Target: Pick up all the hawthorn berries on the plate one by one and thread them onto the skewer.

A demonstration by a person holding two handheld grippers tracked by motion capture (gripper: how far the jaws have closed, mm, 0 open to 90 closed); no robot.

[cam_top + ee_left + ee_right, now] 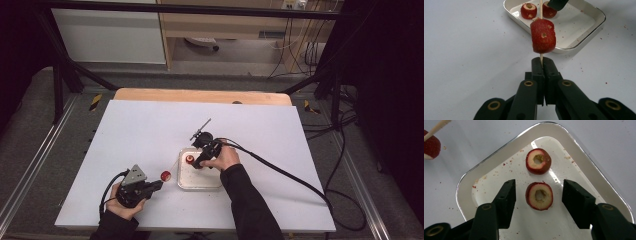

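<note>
My left gripper [541, 61] is shut on a thin wooden skewer [541, 7] that stands up through a red fruit piece [543, 36]; the same gripper [159, 185] and fruit piece [165, 175] sit left of the tray in the high view. A white tray [579, 162] holds two cored red fruit pieces. My right gripper [539, 195] is open, its jaws on either side of the nearer cored piece [539, 195], not touching it. The farther cored piece [538, 161] lies just beyond. In the high view the right gripper [197, 162] hangs over the tray [200, 184].
The white table top [140, 130] spreads wide around the tray. A small dark tool [201, 131] lies just behind the right hand. Cables trail off the table's right side [300, 180]. Red crumbs dot the tray floor and the table.
</note>
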